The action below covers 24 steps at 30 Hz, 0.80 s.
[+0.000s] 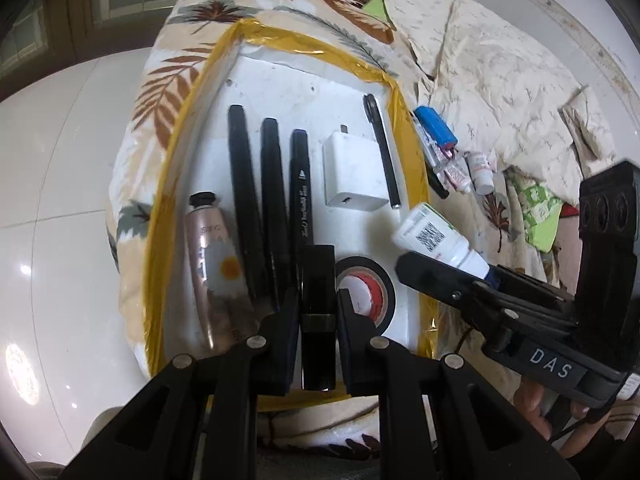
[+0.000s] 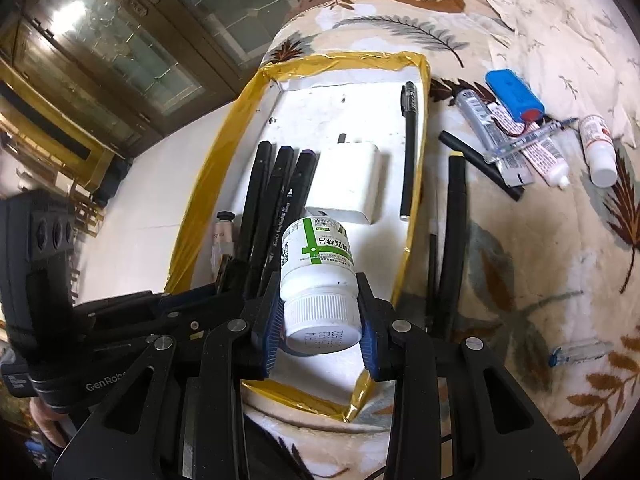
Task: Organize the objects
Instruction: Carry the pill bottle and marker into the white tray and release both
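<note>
A white tray with a yellow taped rim lies on a leaf-patterned blanket. It holds black markers, a white charger, a pink tube, a black pen and a tape roll. My left gripper is shut on a black rectangular stick over the tray's near end. My right gripper is shut on a white pill bottle, held above the tray's near right part.
Loose items lie on the blanket right of the tray: a blue battery pack, small white bottles, tubes, black markers and a clear vial. White floor lies left of the bed.
</note>
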Each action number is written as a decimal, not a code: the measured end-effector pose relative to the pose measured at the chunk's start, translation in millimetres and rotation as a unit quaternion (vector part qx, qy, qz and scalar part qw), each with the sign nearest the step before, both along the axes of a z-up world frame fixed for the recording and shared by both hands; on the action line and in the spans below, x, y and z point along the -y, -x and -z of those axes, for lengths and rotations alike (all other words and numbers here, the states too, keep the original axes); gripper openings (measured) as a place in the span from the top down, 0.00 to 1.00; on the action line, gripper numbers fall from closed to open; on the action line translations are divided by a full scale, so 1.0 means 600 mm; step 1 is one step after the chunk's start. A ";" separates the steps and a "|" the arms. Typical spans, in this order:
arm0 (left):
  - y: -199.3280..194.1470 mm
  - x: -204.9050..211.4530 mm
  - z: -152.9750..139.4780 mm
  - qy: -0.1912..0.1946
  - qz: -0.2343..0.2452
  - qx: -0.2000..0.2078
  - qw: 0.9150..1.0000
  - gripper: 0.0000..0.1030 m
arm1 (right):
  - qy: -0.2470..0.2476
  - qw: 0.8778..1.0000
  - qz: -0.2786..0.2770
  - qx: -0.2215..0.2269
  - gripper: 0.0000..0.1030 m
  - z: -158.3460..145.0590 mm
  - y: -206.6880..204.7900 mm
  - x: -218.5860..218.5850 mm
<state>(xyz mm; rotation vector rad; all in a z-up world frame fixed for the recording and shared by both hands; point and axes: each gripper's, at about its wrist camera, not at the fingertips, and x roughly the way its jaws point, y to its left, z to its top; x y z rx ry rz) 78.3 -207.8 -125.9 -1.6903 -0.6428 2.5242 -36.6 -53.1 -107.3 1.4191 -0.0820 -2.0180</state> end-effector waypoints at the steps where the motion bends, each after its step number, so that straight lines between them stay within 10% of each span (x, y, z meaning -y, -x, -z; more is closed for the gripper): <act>1: 0.001 0.002 0.006 0.004 -0.006 0.002 1.000 0.84 | 0.001 1.000 0.002 0.005 0.68 0.002 0.001 0.003; 24: 0.007 0.033 0.033 -0.019 -0.024 0.000 1.000 0.84 | -0.039 0.999 0.004 0.018 0.68 0.051 0.047 0.057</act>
